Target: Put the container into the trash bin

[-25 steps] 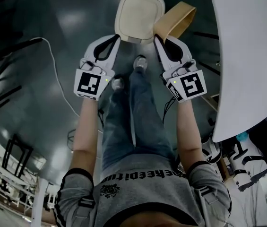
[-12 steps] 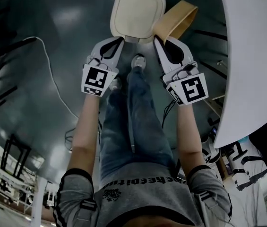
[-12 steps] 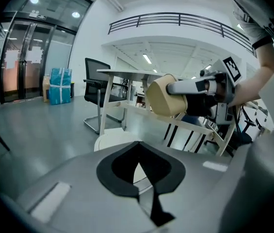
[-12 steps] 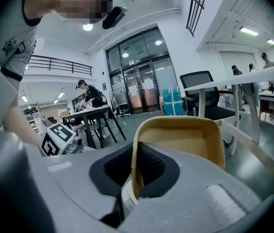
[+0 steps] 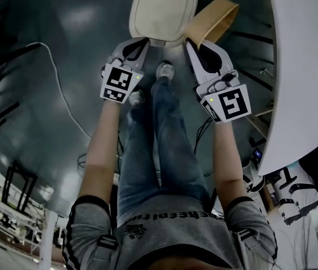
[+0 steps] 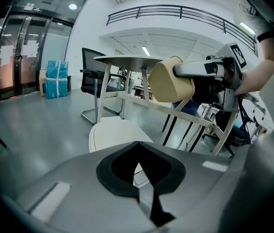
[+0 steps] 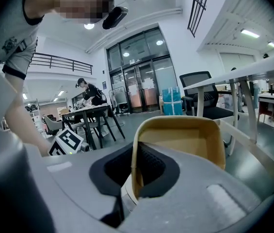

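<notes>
Container (image 5: 212, 21): tan paper tub, open side turned toward the person. It is held in the air, with one side wall pinched between the jaws of the right gripper (image 5: 191, 43). The right gripper view shows that wall standing upright in the narrow gap with the pads pressed on it. In the head view the tub sits just right of the trash bin (image 5: 163, 10) and its edge overlaps the bin's rim. The left gripper view shows the tub higher than the bin and not inside it.

The bin is cream, a rounded square on the grey floor with its flat top facing up. The left gripper (image 5: 142, 40) is at the bin's near left edge, jaws together at the tips with nothing between them. I can't tell if it touches the bin.

The person's jeans (image 5: 159, 139) and a shoe (image 5: 165, 72) show between the two grippers. A white table (image 5: 305, 66) is on the right and a thin cable (image 5: 63, 89) runs across the floor on the left.
</notes>
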Demonstrator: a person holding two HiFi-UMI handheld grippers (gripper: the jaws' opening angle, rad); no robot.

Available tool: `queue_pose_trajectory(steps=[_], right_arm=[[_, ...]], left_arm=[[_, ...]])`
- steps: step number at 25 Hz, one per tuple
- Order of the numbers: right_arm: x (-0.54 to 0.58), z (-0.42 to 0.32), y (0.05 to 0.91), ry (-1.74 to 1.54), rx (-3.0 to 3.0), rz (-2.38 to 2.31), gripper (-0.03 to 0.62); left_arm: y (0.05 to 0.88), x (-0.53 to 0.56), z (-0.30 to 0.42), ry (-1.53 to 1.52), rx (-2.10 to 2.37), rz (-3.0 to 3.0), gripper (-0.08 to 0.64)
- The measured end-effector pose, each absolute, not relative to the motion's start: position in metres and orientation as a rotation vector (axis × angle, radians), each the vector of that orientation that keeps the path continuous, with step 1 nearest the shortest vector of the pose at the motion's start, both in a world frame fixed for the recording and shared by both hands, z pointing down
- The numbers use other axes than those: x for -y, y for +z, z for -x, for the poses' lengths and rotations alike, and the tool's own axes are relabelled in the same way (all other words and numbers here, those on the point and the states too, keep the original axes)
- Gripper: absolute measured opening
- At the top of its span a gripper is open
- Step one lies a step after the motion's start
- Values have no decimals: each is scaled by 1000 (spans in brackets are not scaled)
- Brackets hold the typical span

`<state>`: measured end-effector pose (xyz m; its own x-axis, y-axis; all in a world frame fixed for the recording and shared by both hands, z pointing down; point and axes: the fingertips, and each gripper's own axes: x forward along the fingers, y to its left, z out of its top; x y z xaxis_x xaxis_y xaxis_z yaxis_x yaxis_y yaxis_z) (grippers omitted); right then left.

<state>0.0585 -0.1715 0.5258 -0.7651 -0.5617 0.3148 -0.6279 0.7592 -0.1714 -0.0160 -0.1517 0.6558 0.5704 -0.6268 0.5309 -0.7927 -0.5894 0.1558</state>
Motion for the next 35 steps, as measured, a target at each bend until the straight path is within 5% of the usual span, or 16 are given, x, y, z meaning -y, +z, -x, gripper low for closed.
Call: queue_pose_trajectory(steps=[35], right_arm=[[112,-73,566,373,2645,-1074,6]], left_arm=[[761,142,0,957,1031,-2316,12]])
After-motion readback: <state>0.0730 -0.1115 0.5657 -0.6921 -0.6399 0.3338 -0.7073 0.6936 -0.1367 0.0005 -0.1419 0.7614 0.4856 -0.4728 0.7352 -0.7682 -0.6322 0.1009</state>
